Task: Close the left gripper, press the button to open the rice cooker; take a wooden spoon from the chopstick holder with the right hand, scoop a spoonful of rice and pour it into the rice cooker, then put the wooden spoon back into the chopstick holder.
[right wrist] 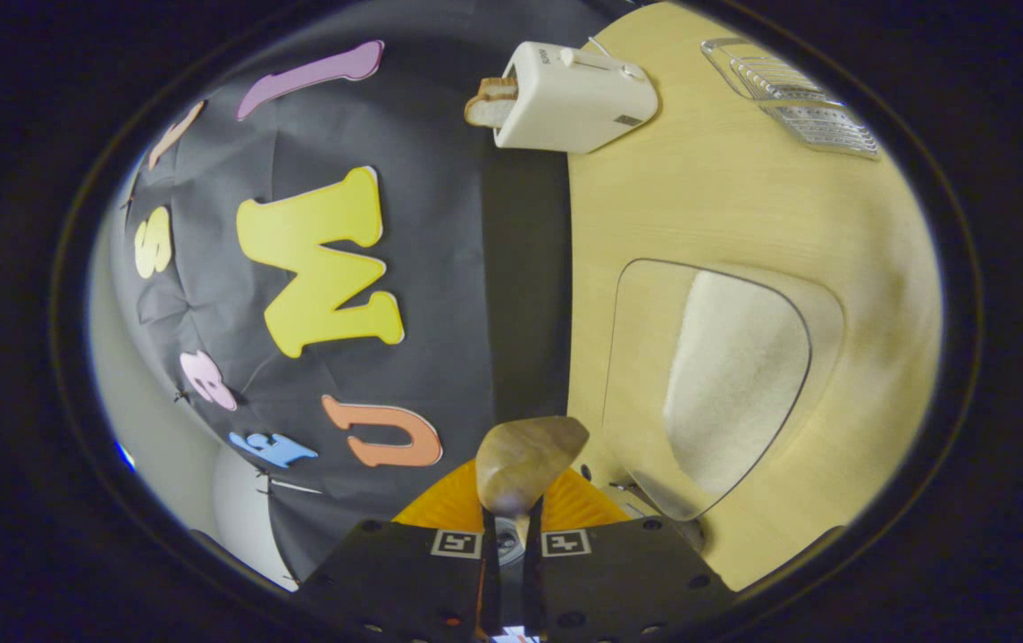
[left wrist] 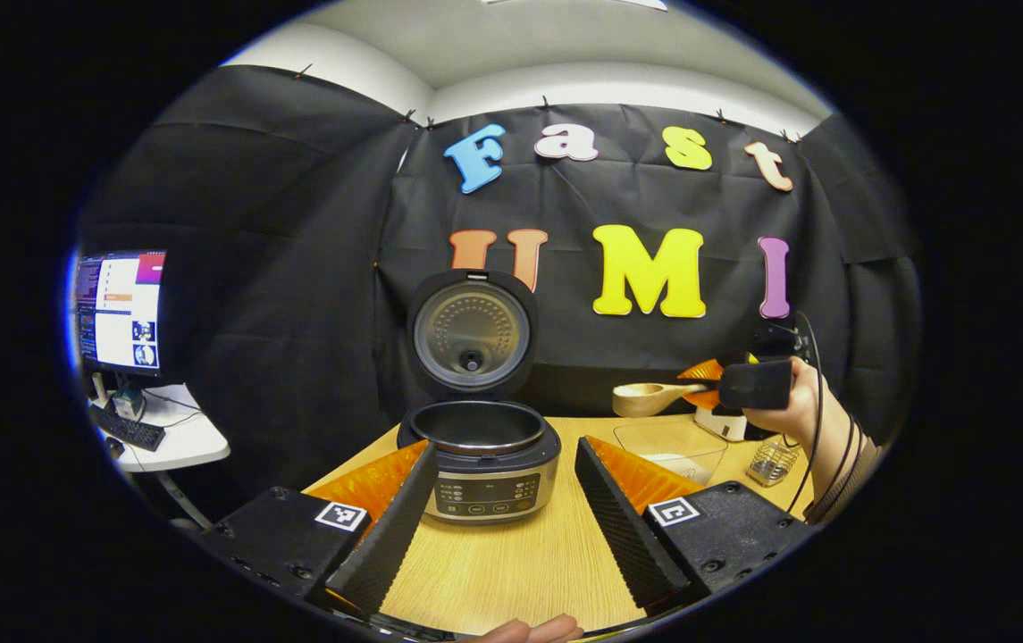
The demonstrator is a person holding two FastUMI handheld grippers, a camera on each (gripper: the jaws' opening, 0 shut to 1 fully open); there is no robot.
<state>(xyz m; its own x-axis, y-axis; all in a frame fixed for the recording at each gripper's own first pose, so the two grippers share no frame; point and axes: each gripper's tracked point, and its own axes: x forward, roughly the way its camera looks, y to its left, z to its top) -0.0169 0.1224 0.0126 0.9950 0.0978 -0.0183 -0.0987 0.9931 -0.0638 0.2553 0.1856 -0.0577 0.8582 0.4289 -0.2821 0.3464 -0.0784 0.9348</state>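
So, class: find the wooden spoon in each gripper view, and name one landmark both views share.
Left gripper view: the wooden spoon is right of centre, held level above the table by the right gripper.
Right gripper view: its bowl sits bottom centre, just above the gripper's fingers.
Shared landmark: the clear rice container.

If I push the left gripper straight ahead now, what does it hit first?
Probably the rice cooker: it stands open on the table, centred ahead of the open left gripper. Depth is unclear, but nothing shows between.
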